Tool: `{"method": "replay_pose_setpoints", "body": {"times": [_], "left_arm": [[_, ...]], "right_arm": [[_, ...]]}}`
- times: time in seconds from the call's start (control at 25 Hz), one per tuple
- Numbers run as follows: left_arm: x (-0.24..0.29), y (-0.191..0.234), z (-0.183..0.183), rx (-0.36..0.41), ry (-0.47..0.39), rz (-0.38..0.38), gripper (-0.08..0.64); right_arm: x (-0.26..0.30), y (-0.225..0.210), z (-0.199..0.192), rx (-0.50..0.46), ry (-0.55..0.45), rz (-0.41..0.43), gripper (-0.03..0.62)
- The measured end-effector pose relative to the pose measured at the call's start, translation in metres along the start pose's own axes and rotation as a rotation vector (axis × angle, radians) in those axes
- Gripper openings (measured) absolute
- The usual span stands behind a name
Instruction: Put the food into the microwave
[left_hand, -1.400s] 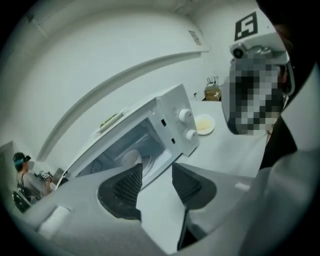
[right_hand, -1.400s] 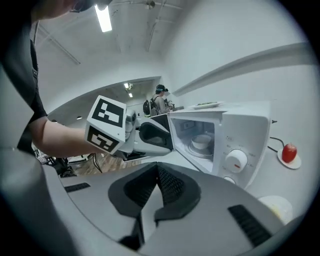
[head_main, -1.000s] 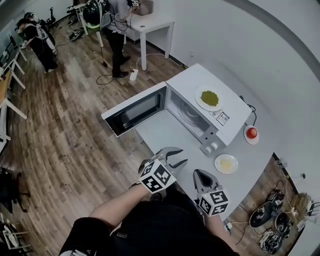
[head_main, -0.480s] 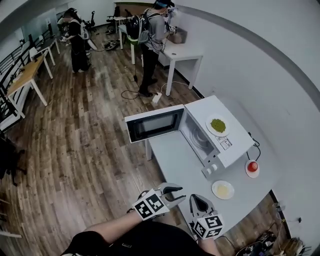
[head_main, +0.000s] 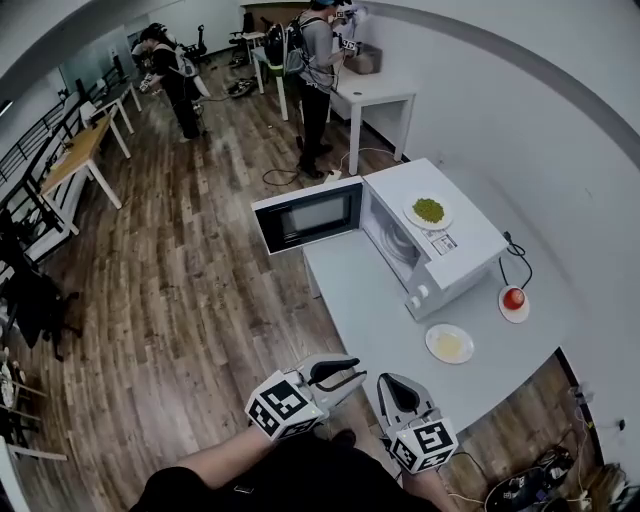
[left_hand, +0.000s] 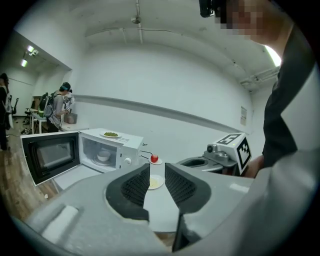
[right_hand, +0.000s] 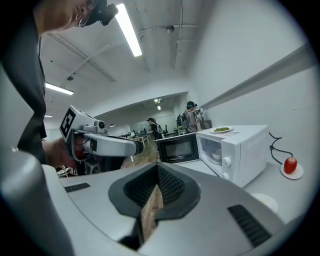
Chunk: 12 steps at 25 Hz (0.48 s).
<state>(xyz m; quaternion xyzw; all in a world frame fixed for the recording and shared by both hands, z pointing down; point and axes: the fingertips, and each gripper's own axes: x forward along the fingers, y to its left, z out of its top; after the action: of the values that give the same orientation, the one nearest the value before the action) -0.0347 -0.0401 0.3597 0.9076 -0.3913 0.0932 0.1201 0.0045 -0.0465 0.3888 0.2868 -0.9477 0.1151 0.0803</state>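
Observation:
A white microwave (head_main: 440, 255) stands on the white table (head_main: 365, 300) with its door (head_main: 305, 215) swung wide open; a white dish (left_hand: 102, 157) sits inside. A plate of green food (head_main: 428, 211) rests on its top. A plate of yellow food (head_main: 449, 343) lies on the table in front, and a red fruit (head_main: 514, 297) sits on a small saucer to its right. My left gripper (head_main: 345, 368) hovers off the table's near edge with its jaws closing and nothing between them (left_hand: 156, 172). My right gripper (head_main: 390, 382) beside it is shut and empty (right_hand: 157, 170).
Two people stand at the far end, one at a white desk (head_main: 375, 95) against the wall. Wooden desks (head_main: 85, 150) line the left side over plank flooring. A cable (head_main: 520, 255) runs behind the microwave. Tangled gear lies on the floor at bottom right (head_main: 530, 490).
Both grippers have drawn back from over the table's near edge towards my body. The left jaws have narrowed. My head view has shifted, so the microwave sits farther off.

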Motion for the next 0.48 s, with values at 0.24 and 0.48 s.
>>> {"method": "replay_pose_setpoints", "body": {"times": [0.24, 0.48], "left_arm": [[-0.014, -0.010, 0.022, -0.012, -0.065, 0.033, 0.073], [-0.034, 0.002, 0.023, -0.009, -0.107, 0.094, 0.046]], "right_arm": [[-0.027, 0.005, 0.021, -0.015, -0.071, -0.018, 0.014], [-0.022, 0.023, 0.033, -0.037, -0.084, -0.005, 0.014]]}}
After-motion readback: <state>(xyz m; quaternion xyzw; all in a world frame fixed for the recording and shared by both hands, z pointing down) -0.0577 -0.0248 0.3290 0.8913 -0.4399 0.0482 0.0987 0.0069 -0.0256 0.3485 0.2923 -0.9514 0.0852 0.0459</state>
